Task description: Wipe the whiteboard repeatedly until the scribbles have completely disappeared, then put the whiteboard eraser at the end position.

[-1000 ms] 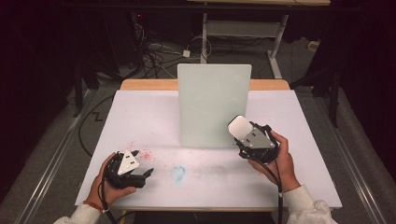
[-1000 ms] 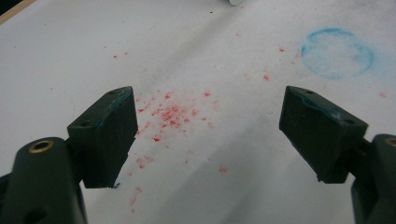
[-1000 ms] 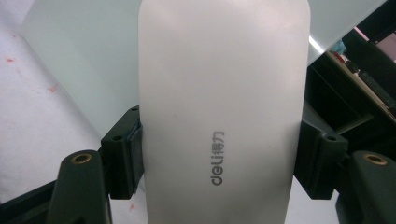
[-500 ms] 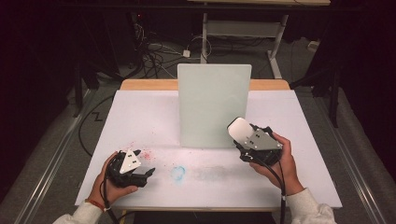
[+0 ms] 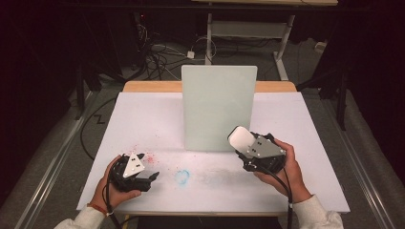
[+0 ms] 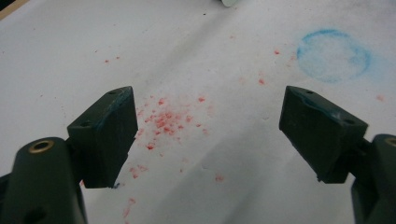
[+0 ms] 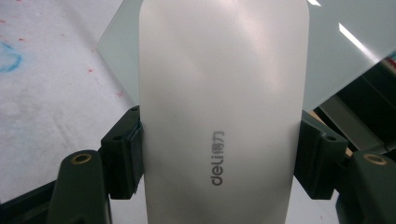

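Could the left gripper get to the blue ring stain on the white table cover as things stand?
Probably yes: the left gripper is open and empty, and the blue ring stain lies just beside it on bare white table cover, nothing between.

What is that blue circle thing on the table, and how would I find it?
Find the tall pale board standing on the white table. Just in front of it, between the two grippers, is a faint blue ring. The marks beside it are red specks.

Red crumbs (image 6: 163, 119) and blue ring stain (image 6: 334, 56) on white tabletop (image 5: 143, 119).
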Demonstrator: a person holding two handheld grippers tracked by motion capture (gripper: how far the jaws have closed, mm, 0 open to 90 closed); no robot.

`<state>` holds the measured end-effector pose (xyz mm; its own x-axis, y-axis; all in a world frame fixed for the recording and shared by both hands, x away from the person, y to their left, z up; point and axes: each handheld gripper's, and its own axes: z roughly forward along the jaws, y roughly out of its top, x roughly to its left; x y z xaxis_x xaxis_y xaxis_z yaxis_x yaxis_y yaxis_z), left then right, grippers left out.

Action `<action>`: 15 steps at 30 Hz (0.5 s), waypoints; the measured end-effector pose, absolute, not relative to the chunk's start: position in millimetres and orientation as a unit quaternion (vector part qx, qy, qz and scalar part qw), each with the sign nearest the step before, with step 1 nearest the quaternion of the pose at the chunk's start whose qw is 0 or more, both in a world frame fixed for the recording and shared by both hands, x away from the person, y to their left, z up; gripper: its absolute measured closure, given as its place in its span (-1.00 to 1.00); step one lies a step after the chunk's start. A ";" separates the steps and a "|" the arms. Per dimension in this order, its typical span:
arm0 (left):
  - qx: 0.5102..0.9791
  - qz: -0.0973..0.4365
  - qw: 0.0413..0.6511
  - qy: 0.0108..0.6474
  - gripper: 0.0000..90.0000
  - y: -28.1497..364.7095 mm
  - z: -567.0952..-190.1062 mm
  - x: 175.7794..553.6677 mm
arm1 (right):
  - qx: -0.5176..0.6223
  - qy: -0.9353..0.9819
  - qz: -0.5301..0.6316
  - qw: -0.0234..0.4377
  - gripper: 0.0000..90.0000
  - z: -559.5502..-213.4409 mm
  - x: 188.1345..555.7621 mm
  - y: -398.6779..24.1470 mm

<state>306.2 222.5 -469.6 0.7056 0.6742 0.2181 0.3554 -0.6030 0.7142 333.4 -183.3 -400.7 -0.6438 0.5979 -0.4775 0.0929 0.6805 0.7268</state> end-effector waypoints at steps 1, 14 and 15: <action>0.862 0.241 0.331 0.298 -0.58 222.5 -469.4 306.3 | 0.203 0.841 0.341 0.367 -0.31 -400.9 333.1 -183.1; 0.863 0.245 0.331 0.294 -0.58 220.7 -469.1 306.4 | 0.189 0.857 0.330 0.347 -0.31 -404.8 325.0 -180.3; 0.863 0.244 0.330 0.295 -0.58 220.7 -469.4 306.0 | 0.188 0.858 0.327 0.348 -0.31 -405.0 324.7 -179.9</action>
<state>306.0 220.7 -469.4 0.7072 0.6699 0.2260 0.3476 -0.6078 0.7139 324.7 -179.9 -405.0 -0.6877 0.5495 -0.4745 0.0948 0.7159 0.6917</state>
